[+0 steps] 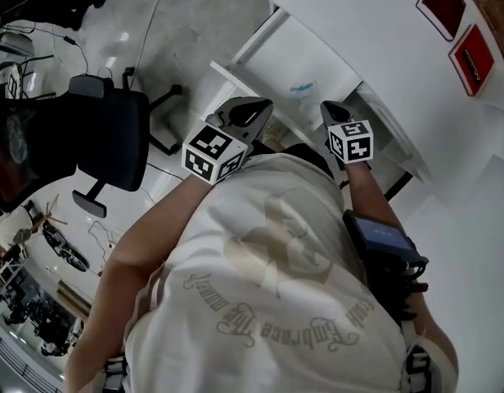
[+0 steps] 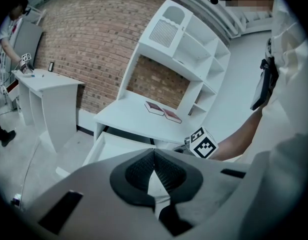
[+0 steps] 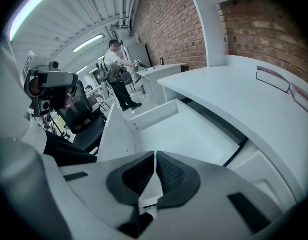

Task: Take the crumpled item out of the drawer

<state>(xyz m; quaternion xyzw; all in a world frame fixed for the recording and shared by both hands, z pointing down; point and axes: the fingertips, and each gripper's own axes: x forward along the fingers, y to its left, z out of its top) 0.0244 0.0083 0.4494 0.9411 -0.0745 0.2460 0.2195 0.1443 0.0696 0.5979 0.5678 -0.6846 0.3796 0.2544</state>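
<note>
Drawer (image 1: 285, 56) open; crumpled item (image 1: 303, 90) on its floor, at 1 o'clock from left gripper (image 1: 254, 109) and 11 o'clock from right gripper (image 1: 332, 110), probably nearer the right. Both sets of jaws closed, empty. Open before reaching.

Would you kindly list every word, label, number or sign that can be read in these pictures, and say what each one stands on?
Nothing can be read with certainty.
Shirt: curved lettering, upside down in the head view, too blurred to read.
Red books: a small white mark on the cover, too small to read.
Marker cubes: black-and-white square patterns only, no words or numbers.
</note>
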